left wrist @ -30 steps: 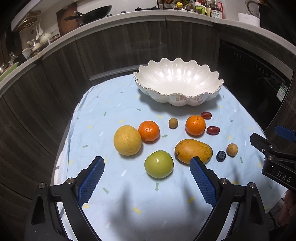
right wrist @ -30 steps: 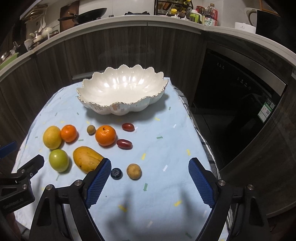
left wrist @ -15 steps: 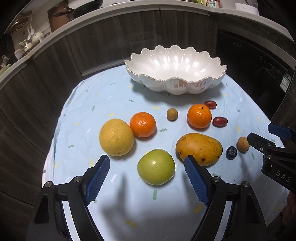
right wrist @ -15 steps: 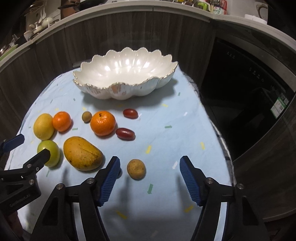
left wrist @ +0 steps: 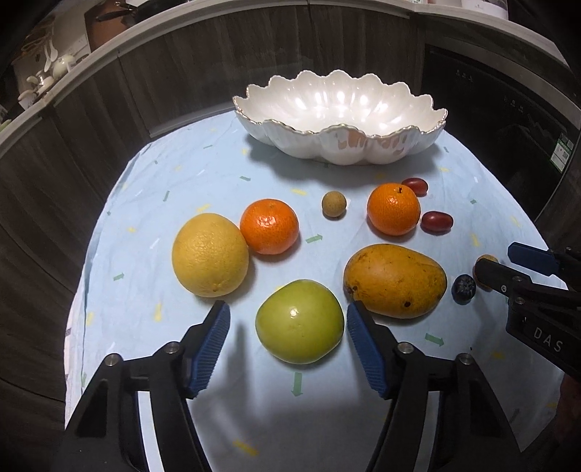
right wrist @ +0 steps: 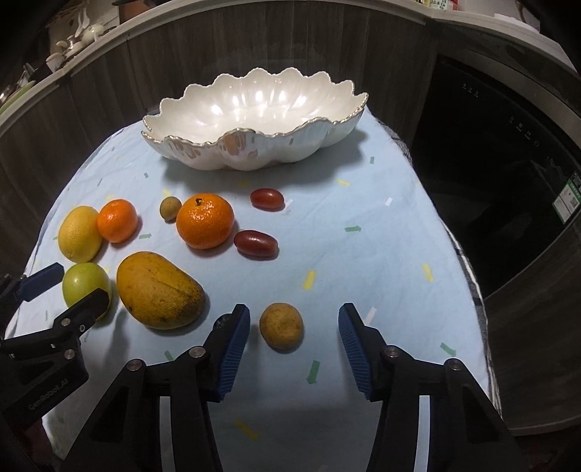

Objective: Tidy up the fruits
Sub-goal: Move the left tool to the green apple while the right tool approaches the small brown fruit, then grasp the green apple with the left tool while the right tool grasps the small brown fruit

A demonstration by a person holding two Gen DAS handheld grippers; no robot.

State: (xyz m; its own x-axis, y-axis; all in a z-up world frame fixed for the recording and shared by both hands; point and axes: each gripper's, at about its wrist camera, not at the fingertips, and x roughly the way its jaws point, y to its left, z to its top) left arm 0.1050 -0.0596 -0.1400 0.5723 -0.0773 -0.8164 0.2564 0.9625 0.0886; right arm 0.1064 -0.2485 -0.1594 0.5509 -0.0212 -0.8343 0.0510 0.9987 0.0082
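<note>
In front of the empty white bowl (left wrist: 339,119), the left gripper (left wrist: 287,323) closes its still-untouching fingers around a green apple (left wrist: 299,321) while the right gripper (right wrist: 294,326) narrows on a small brown fruit (right wrist: 281,326); either round fruit may roll or squirt free, the apple nudging the mango (left wrist: 395,279) just beside it.

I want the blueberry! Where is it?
In the left wrist view the blueberry lies on the cloth at the right, between the mango and the right gripper's finger.

Home kitchen. Curved grey countertop (left wrist: 109,54) over dark wood-grain cabinet fronts (right wrist: 109,90); frying pan (left wrist: 127,5), white crockery (left wrist: 47,76) on counter; built-in black appliance (right wrist: 508,163) with energy label; table under confetti-print cloth (right wrist: 363,254).
</note>
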